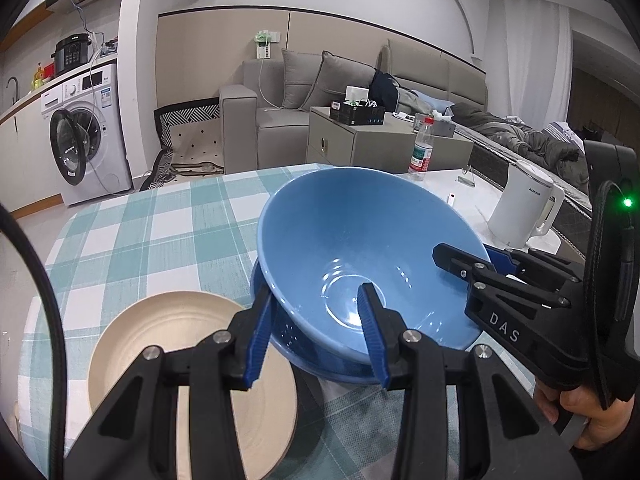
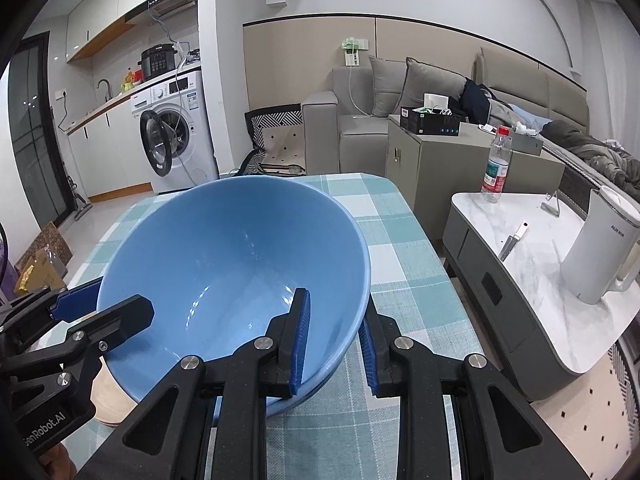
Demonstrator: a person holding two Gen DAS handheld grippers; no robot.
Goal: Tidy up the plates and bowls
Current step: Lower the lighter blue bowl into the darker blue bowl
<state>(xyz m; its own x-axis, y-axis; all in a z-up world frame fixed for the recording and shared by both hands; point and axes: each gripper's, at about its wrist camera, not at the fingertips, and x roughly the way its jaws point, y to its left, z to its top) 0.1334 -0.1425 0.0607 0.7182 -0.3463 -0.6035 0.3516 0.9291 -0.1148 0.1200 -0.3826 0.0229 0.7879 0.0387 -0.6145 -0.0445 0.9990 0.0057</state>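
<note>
Straddling blue bowl [image 1: 360, 256] rim, both hand-held grippers, contact unclear; lower bowl mostly hidden.

A blue bowl [image 2: 232, 280] sat tilted over the checked tablecloth [image 2: 400, 280], near the table's right edge. The right gripper [image 2: 334, 344] straddled the bowl's near rim, one blue pad [image 2: 302, 344] inside the bowl and the other outside, with a gap showing between them. The left gripper [image 2: 100, 312] straddled the rim on the left side. A beige plate [image 2: 108, 400] showed under the bowl's left edge. To the right stood a marble side table [image 2: 540, 248] with a white kettle [image 2: 600, 248] and a water bottle [image 2: 496, 168].
</note>
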